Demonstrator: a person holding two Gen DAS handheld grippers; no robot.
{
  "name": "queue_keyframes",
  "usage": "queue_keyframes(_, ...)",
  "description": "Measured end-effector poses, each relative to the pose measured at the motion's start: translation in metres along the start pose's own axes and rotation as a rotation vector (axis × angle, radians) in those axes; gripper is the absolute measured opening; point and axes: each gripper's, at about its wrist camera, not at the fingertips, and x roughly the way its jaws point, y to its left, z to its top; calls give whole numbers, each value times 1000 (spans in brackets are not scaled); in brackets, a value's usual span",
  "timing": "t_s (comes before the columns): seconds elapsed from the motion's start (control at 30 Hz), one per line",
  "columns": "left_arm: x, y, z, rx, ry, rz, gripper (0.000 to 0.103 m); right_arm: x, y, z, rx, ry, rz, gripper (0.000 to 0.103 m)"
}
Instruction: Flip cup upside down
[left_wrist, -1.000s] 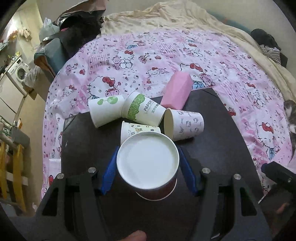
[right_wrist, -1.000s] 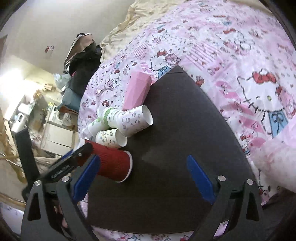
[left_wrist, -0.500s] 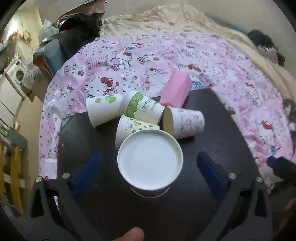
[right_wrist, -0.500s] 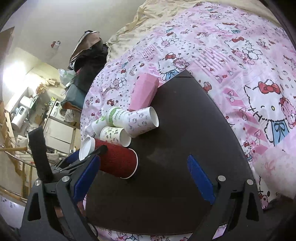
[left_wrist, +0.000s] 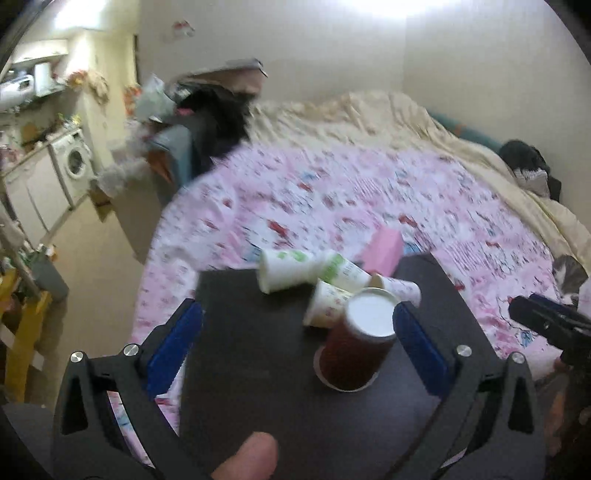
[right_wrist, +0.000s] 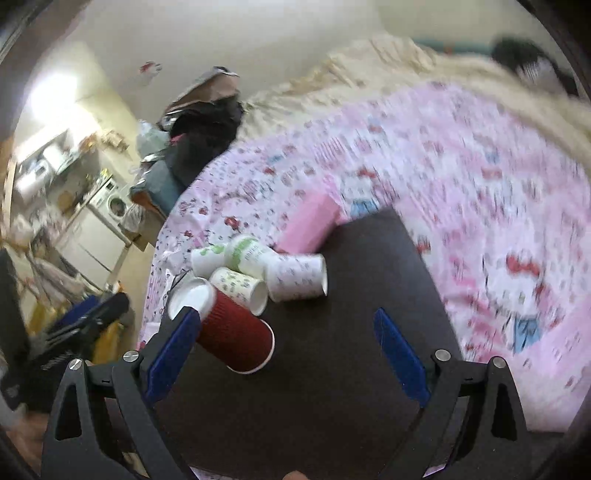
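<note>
A ribbed, dark red paper cup (left_wrist: 354, 347) stands upside down on the matte black tabletop (left_wrist: 258, 354), its rim flat against the surface and its white recessed base facing up; it tapers toward that base. The left gripper (left_wrist: 297, 338) is spread wide and holds nothing: its blue, slab-shaped pads flank the cup, the nearer right pad just beside the cup's upper edge, though contact cannot be judged. The right gripper (right_wrist: 288, 347) is likewise released and empty, its blue pads well apart over bare tabletop, with the left pad overlapping the red cup in the right wrist view. Just behind the red cup lies a cluster of smooth white paper cups on their sides: a small patterned cup (left_wrist: 327, 304) resting against the red one, a cartoon-printed cup (right_wrist: 297, 275) with its mouth turned right, a green-labelled cup (left_wrist: 341, 271), and a green-dotted cup (left_wrist: 282, 269). A pink rectangular block (left_wrist: 384, 249) lies at the table's far edge. The table sits on a bed covered with a pink cartoon-print quilt (right_wrist: 461, 177), soft and creased, blurred in both views.
</note>
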Motion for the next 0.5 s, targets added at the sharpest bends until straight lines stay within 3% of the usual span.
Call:
queue_keyframes(0.1, -16, 13, -5, -19, -43, 35, 102, -11, 27, -1, -93, -57, -13, 102)
queue_keyframes(0.2, -27, 20, -13, -55, -58, 21, 102, -18, 47, -6, -159, -107, -16, 103)
queue_keyframes(0.5, -19, 19, -39, -54, -39, 58, 103, -5, 74, -32, -255, -131, -66, 103)
